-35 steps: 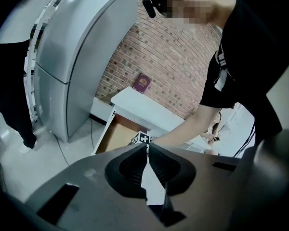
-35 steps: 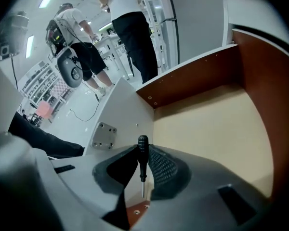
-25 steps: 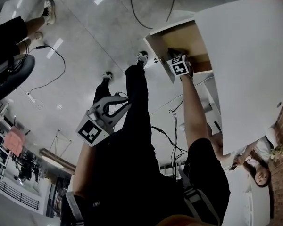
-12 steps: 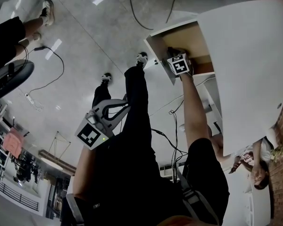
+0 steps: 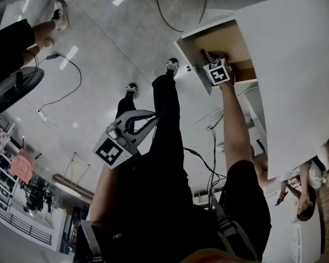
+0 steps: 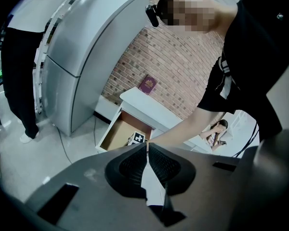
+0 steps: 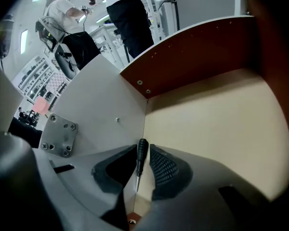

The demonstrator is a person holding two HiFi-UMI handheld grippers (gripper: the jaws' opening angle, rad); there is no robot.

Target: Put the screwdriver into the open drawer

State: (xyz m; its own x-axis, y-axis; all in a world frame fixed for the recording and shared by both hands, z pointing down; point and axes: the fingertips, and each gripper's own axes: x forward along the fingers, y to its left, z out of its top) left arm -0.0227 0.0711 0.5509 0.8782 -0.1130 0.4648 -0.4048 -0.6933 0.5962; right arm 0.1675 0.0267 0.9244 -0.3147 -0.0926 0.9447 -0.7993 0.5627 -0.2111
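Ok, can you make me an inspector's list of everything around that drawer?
Surface: white cabinet top above the drawer.
Job's things: screwdriver inside the open drawer.
Clutter: dark red booklet on the cabinet top, by the brick wall.
Grippers: right gripper shut on the screwdriver's handle, inside the drawer; left gripper shut, nothing in it, away from the drawer.
Cables: black cable looping on the floor.
Surroundings: grey floor, tall grey appliance, a bystander.
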